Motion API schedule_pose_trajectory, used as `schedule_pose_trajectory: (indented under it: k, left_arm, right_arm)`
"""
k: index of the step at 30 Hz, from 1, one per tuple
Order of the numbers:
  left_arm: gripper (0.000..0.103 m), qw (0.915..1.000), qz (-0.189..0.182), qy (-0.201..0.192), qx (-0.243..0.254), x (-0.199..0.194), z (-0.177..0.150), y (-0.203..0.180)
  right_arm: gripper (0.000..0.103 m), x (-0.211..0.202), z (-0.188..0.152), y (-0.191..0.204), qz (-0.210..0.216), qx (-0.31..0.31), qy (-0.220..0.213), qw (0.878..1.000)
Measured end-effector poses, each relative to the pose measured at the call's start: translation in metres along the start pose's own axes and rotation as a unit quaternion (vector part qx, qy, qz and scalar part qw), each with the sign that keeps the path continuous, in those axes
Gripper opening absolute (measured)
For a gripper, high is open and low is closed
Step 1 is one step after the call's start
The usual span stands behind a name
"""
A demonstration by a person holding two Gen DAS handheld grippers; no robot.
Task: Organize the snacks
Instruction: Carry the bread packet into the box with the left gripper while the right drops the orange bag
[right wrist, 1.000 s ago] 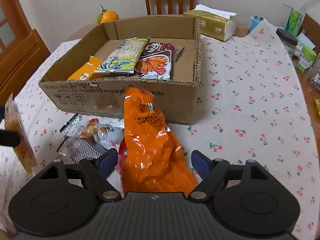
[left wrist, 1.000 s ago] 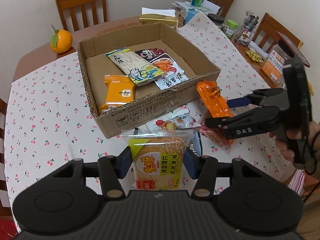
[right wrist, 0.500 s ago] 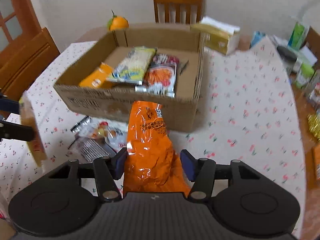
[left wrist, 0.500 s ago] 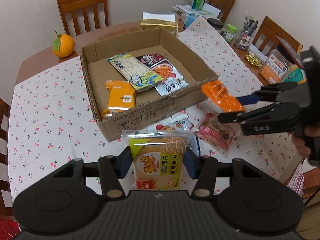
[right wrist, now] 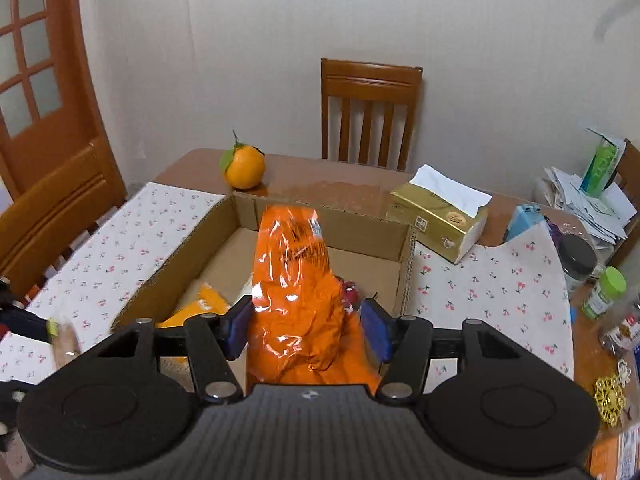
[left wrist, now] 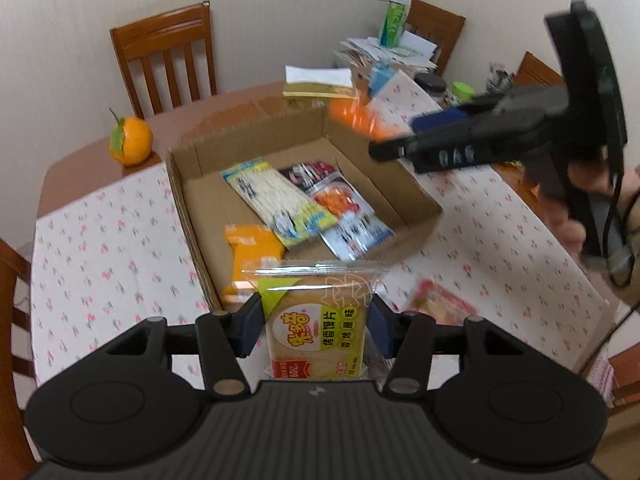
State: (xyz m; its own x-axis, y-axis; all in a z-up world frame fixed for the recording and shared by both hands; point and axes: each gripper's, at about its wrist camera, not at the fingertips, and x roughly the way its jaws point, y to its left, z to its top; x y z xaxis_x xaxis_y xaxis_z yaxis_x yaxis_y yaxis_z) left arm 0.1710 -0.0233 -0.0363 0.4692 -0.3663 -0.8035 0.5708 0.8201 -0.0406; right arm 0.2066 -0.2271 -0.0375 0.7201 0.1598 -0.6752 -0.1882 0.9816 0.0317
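Snack box (left wrist: 416, 196), cherry-print tablecloth (left wrist: 104, 232), wooden chairs (right wrist: 370, 116), door (right wrist: 36, 80)

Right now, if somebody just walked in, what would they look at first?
Probably the crinkly orange snack bag sticking up between the right gripper pads, lifted above the cardboard box in the middle of the table. Next, the pale toasted-bun-slice packet clamped in the left gripper, just in front of that box. Then the orange with a green leaf on the bare wood behind the box.
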Motion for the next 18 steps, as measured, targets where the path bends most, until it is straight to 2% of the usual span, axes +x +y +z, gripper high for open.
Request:
schedule_pose_trajectory:
  k: [2,6,8,16,17,18]
  left_arm:
    - [0.053,1.0000,0.006,-0.007,0.004,0.005,0.011,0.004]
    - [0.053,0.9998,0.014,-0.012,0.004,0.019,0.035,0.015]
    - [0.053,0.9998,0.015,-0.014,0.003,0.027,0.048,0.019]
    - [0.053,0.9995,0.026,-0.010,-0.014,0.070,0.093,0.045]
    - [0.054,0.9995,0.028,-0.007,-0.015,0.078,0.097,0.049]
    - [0.060,0.9993,0.031,-0.004,-0.020,0.086,0.101,0.053]
  right_arm:
    - [0.091,0.006,-0.001,-0.002,-0.004,0.006,0.004,1.000]
    - [0.100,-0.003,-0.022,-0.001,0.008,0.020,0.006,1.000]
    - [0.103,-0.009,-0.034,0.002,0.004,0.024,0.009,1.000]
    - [0.103,-0.032,-0.069,-0.002,-0.012,0.052,0.021,0.998]
    - [0.103,-0.034,-0.072,-0.004,-0.014,0.058,0.022,0.998]
    - [0.103,-0.036,-0.074,-0.006,-0.016,0.064,0.023,0.998]
